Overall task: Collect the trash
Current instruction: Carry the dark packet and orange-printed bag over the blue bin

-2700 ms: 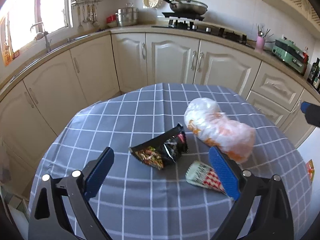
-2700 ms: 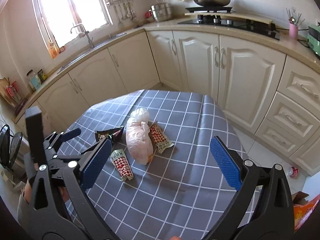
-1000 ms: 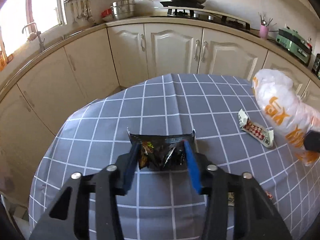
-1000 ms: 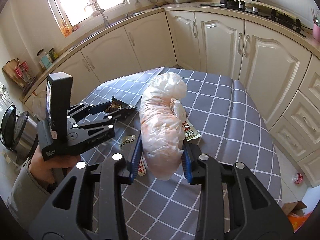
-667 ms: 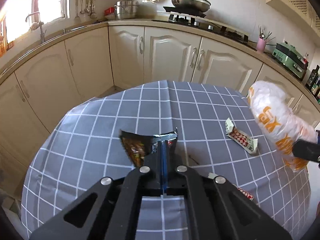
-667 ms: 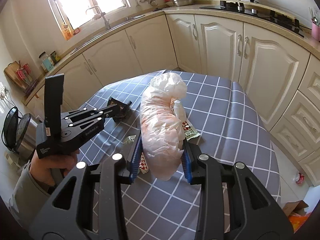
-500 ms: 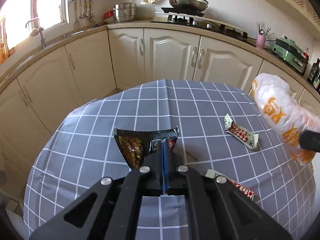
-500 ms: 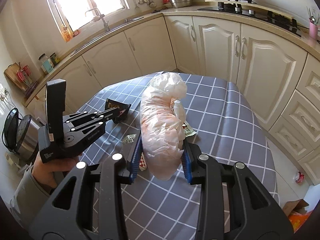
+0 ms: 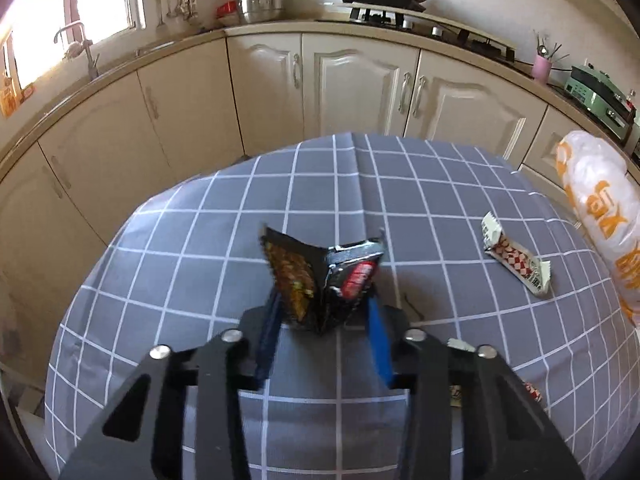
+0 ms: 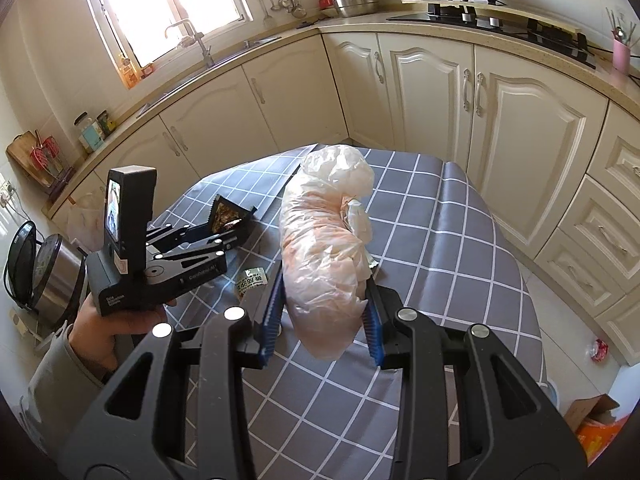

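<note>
The left gripper (image 9: 322, 316) has its blue fingers (image 9: 378, 346) parted, with a black snack wrapper (image 9: 320, 278) standing folded between them above the grey checked tablecloth (image 9: 200, 248). A red-checked wrapper (image 9: 516, 266) lies flat to the right. A white-and-orange plastic bag (image 9: 604, 216) occupies the right edge.

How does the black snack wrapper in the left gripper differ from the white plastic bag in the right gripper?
The black snack wrapper is dark, printed and creased flat into a fold; the white plastic bag is pale, translucent and puffed out. The wrapper is small and stands up between the left gripper fingers, while the far bulkier bag bulges above and below the right gripper. Both are held off the checked tablecloth.
</note>
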